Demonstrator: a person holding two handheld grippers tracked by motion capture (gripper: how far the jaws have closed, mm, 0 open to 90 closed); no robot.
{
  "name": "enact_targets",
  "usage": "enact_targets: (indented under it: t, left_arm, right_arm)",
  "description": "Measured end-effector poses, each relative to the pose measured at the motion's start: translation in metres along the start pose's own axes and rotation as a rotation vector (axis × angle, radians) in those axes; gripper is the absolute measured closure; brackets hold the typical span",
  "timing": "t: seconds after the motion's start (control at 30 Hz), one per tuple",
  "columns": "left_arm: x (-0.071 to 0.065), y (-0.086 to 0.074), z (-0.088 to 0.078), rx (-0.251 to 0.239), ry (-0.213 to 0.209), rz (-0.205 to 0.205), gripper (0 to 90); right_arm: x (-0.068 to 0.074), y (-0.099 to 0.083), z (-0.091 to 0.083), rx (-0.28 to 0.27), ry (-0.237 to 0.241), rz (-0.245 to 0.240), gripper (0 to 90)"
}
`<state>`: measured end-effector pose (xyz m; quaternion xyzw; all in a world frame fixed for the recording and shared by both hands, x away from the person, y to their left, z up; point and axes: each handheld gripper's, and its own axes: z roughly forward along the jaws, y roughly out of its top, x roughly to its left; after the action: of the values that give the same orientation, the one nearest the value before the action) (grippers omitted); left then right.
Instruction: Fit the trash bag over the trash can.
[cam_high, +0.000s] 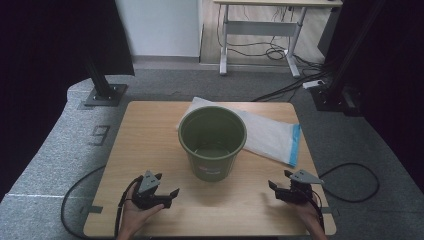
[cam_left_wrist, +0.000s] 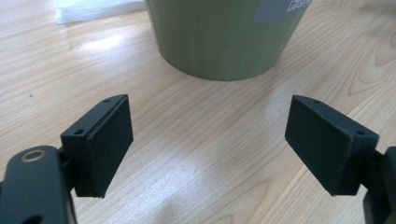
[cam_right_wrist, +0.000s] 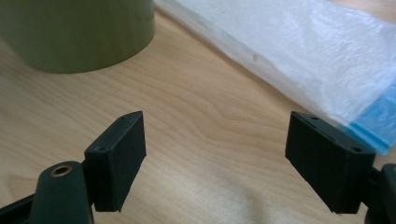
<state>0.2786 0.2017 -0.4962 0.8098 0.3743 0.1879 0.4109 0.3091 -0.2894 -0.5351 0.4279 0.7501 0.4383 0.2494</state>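
Pale wood grain covers the tabletop (cam_high: 150, 145), and the scene is read from its left edge across. Near the front-left corner the left gripper (cam_high: 161, 194) is held low with its jaws spread wide and nothing between them; bare wood is seen between the pads (cam_left_wrist: 109, 140) in the left gripper view. At the middle of the tabletop an empty green bucket (cam_high: 212, 142) stands upright. Behind it, toward the back-right corner, a white plastic bag (cam_high: 270, 135) with a blue strip lies flat — partly tucked behind the bucket. Near the front-right corner the right gripper (cam_high: 281, 186) is likewise released, pointed toward the bag's blue end (cam_right_wrist: 373, 126).

The bag is probably to be fitted into the bucket. It would best be pinched by one thin edge — not pressed flat — while the bucket is steadied.
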Motion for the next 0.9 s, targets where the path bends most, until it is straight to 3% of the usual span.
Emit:
enact_targets:
  t: [0.2, 0.27, 0.37, 0.47, 0.5, 0.57, 0.73, 0.9]
  left_arm:
    - [0.004, -0.004, 0.001, 0.010, 0.003, -0.007, 15.0]
    - [0.005, -0.005, 0.002, 0.013, 0.000, -0.011, 15.0]
    - [0.006, -0.007, 0.002, 0.019, -0.001, -0.010, 15.0]
    - [0.009, -0.010, 0.003, 0.020, 0.001, -0.019, 15.2]
    - [0.011, -0.010, 0.003, 0.021, 0.001, -0.021, 15.2]
    - [0.013, -0.011, 0.004, 0.025, -0.001, -0.022, 15.2]
    - [0.014, -0.012, 0.004, 0.017, -0.016, -0.025, 15.3]
    - [0.018, -0.013, 0.002, 0.007, -0.027, -0.032, 15.4]
  right_arm:
    - [-0.001, 0.009, 0.004, -0.001, -0.022, -0.029, 19.7]
    - [-0.002, 0.020, 0.014, 0.008, -0.023, -0.051, 19.9]
    - [-0.005, 0.029, 0.024, 0.013, -0.026, -0.047, 21.3]
    - [-0.012, 0.042, 0.047, 0.039, -0.014, -0.035, 22.6]
    - [-0.014, 0.051, 0.064, 0.067, -0.008, -0.029, 22.7]
    - [-0.015, 0.055, 0.072, 0.076, -0.007, -0.029, 23.6]
    - [-0.011, 0.072, 0.109, 0.133, 0.001, -0.087, 28.6]
    - [-0.009, 0.075, 0.124, 0.146, 0.035, -0.091, 35.1]
